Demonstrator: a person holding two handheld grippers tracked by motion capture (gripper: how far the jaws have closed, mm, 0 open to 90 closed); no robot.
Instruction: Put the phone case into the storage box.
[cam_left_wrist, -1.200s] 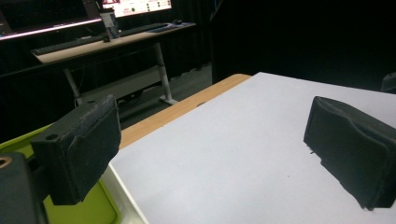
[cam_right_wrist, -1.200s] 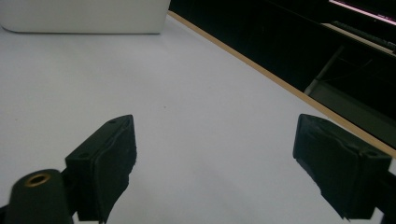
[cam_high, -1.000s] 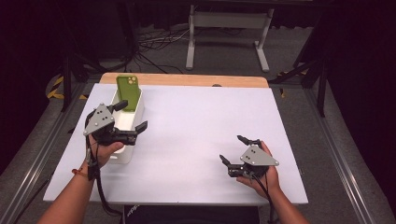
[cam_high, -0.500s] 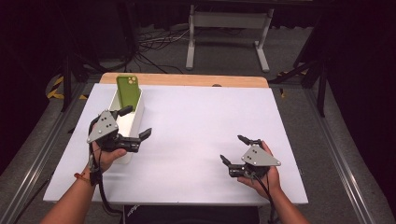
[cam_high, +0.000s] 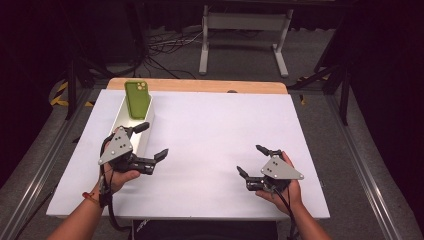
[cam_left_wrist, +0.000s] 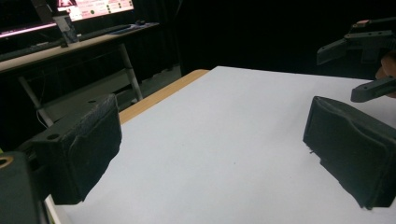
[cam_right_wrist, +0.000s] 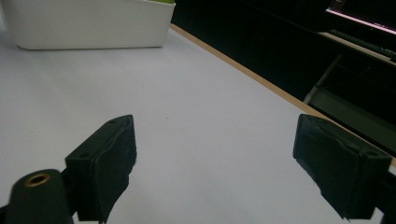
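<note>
Your left tongs (cam_high: 151, 142) have moved back from the white bin (cam_high: 134, 131) holding the green phone (cam_high: 137, 98). Both left and right tongs (cam_high: 254, 161) are wide and empty.

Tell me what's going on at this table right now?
A person holds a claw in each hand over a white table. The left claw hangs open beside a white bin in which a green phone leans. The right claw is open too, near the front right, holding nothing.
</note>
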